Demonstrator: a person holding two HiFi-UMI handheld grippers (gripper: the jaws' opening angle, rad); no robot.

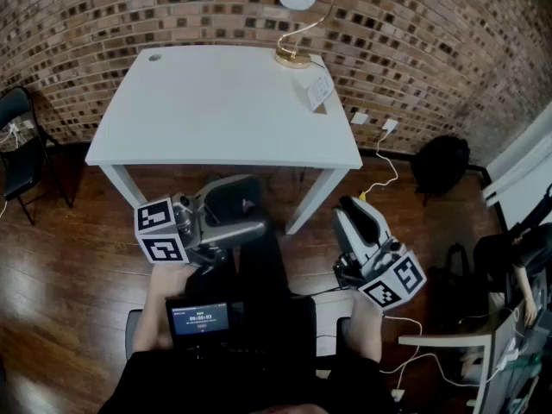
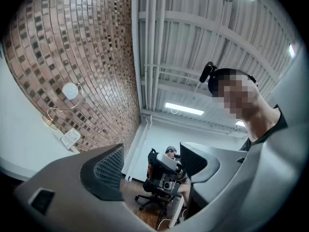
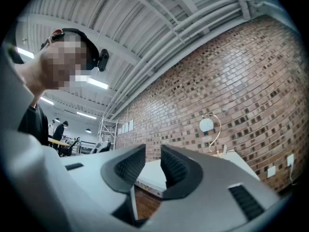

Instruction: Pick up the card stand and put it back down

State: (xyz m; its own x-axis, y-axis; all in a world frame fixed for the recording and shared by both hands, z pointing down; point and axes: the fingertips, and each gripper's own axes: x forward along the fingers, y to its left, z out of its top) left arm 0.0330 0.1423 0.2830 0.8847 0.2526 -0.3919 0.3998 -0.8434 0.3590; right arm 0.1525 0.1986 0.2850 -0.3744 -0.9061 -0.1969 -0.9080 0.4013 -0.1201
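The card stand [image 1: 317,90], a small white card on a low holder, sits near the far right corner of the white table [image 1: 216,110], just in front of a gold arc lamp [image 1: 297,24]. It also shows small in the left gripper view as the card stand [image 2: 71,137] below the lamp [image 2: 70,92]. Both grippers are held in front of the table, well short of its near edge. My left gripper [image 1: 246,210] is open wide with nothing between its jaws [image 2: 152,163]. My right gripper [image 1: 358,212] has a narrow gap between its pads [image 3: 153,163] and holds nothing.
A black folding chair [image 1: 17,145] stands left of the table. A black bag [image 1: 440,164] and a white cable [image 1: 388,158] lie on the wood floor at right. A small screen [image 1: 200,319] sits at the person's chest. A seated person [image 2: 166,170] is far behind.
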